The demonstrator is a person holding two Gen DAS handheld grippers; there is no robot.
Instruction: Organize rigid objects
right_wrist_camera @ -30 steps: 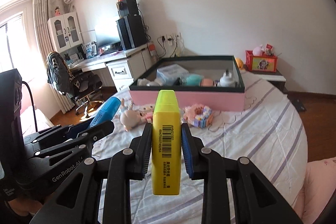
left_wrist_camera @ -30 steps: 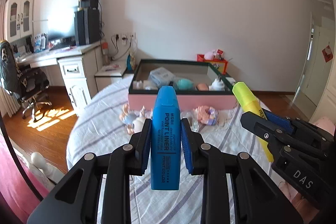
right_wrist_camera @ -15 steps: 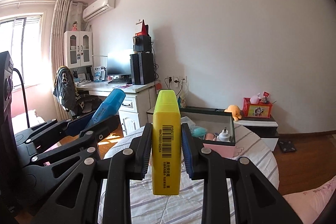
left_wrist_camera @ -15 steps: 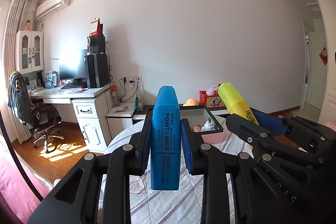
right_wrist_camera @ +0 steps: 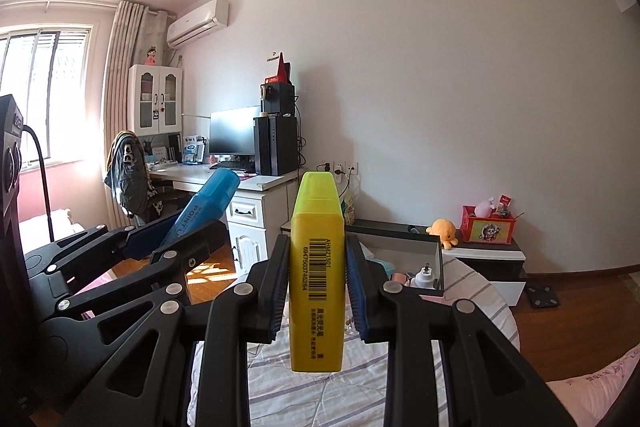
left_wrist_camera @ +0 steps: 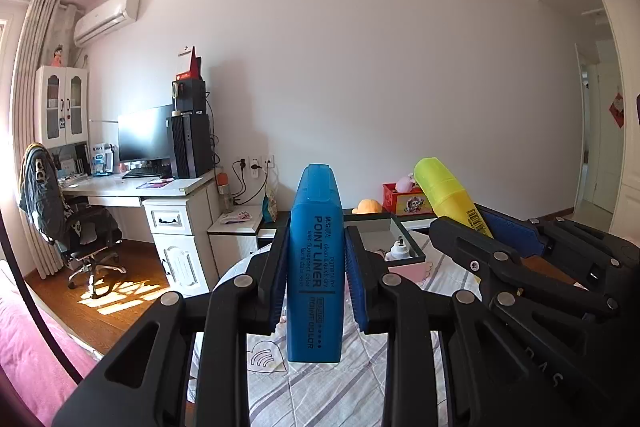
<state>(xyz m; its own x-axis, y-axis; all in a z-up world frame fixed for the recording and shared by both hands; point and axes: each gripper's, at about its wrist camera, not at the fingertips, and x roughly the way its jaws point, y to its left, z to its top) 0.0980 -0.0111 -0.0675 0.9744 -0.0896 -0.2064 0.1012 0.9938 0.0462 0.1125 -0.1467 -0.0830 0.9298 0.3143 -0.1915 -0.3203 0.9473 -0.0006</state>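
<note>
While both highlighters are held up in the air above the bed, neither touches anything but the pads that grip it. The blue highlighter (left_wrist_camera: 316,267) stands upright in the left gripper (left_wrist_camera: 316,283), whose jaws are clamped on its flat sides; its cap points up and its printed face reads "POINT LINER". The yellow highlighter (right_wrist_camera: 317,267) stands the same way in the right gripper (right_wrist_camera: 317,283), jaws clamped on it, barcode facing the camera. Seen from the left wrist, the right gripper sits just beside on the right, its yellow highlighter tilted; from the right wrist, the blue one leans at the left.

Beyond the pens lies the box (right_wrist_camera: 434,259) — dark-rimmed, pink-sided — on the bed (left_wrist_camera: 320,395) near its far edge, with a small white bottle (right_wrist_camera: 425,277) and other small items inside, too hidden to name. Past the bed's far edge stand a low cabinet with an orange plush (right_wrist_camera: 440,229) and a red box (right_wrist_camera: 486,229) — and, to the left, a white desk (left_wrist_camera: 160,187) with a monitor (left_wrist_camera: 144,135), and a chair (left_wrist_camera: 80,227) draped with a jacket.
</note>
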